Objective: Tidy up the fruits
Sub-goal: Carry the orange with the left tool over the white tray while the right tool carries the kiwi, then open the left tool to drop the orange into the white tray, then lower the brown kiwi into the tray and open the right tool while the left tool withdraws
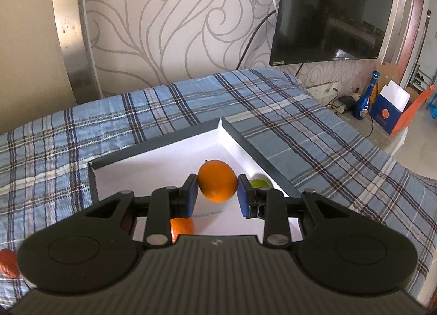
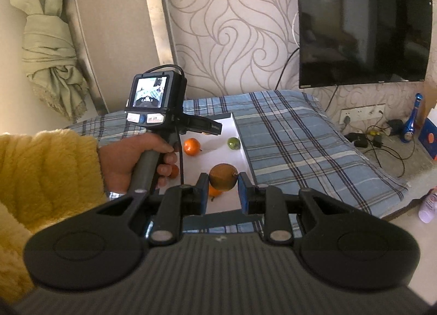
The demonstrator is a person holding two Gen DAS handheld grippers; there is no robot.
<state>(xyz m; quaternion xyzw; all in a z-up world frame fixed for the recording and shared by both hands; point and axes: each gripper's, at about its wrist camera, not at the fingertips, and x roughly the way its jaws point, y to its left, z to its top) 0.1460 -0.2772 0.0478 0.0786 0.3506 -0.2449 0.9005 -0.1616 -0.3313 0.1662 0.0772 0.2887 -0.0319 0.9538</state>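
Home bedroom, plaid-covered bed (image 1: 273, 113), wall-mounted TV (image 1: 333, 9), swirl wallpaper (image 1: 169, 23), tied curtain (image 2: 52, 50)

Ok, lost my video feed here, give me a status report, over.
Left gripper shut on orange, above white box. Right gripper shut on brownish fruit. Loose green fruit in box.

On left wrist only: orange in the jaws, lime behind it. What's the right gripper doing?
Observer: Right gripper is over the near end of the box, pads against both sides of a brownish fruit.
Operator: Anything under it?
Observer: Yes, an orange lies just beneath that fruit, mostly hidden by it.
Operator: Left hand near any fruit?
Observer: Left hand grips the handle, and a small orange shows right beside its fingers, partly behind them.
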